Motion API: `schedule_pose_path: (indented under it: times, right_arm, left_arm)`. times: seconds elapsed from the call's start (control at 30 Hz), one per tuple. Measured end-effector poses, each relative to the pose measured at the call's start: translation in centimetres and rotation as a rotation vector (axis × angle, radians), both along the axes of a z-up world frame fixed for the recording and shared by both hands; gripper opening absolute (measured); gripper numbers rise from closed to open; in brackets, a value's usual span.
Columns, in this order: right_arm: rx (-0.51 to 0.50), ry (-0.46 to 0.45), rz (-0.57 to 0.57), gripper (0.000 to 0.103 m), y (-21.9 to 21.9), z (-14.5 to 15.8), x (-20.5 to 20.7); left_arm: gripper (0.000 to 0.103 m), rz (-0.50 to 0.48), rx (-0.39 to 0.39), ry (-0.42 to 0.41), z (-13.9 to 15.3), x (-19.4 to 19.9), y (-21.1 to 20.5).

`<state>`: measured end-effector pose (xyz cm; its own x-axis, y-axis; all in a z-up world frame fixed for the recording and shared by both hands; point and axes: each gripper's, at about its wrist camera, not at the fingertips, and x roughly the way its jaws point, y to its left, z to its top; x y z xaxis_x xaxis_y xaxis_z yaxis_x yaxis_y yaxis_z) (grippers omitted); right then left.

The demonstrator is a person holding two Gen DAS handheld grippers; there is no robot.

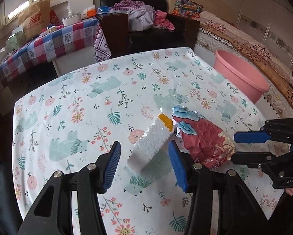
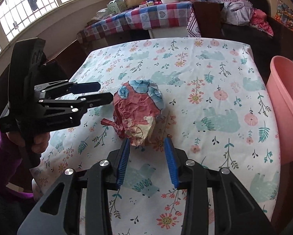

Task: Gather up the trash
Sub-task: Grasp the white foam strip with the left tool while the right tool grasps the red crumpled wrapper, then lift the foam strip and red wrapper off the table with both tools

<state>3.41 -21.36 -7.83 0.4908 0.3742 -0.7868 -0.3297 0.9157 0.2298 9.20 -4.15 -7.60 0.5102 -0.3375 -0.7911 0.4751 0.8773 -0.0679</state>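
Trash, two pieces, centre of the flowered table. Left to right in the left wrist view: left gripper, tongs released, spread either side of a white foam block, pads not pressing it; crumpled paper ball just beside the block; right gripper, tongs parted, nothing grasped, tips at the ball; pink tub, right edge. Advice: centre each piece between the pads before clenching, then carry to the tub.

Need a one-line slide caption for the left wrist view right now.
Open left gripper around a white foam block on the floral tablecloth, crumpled paper ball beside it, pink bin beyond.
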Motion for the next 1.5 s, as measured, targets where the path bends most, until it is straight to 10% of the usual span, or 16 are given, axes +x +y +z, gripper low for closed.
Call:
schedule_pose_path:
  times: [0.67, 0.9, 1.5]
  right_arm:
    - [-0.179, -0.003, -0.167, 0.037, -2.3, -1.6, 5.1]
    - [-0.253, -0.003, -0.172, 0.069, -1.2, -1.8, 5.1]
    - [-0.247, 0.026, -0.139, 0.093, -0.8, -2.2, 5.4]
  left_arm:
    - [0.036, 0.374, -0.058, -0.044, 0.8, -1.8, 4.3]
    - [0.036, 0.422, -0.037, -0.004, -0.2, -1.1, 4.2]
    - [0.036, 0.445, -0.032, 0.022, -0.9, -0.6, 4.2]
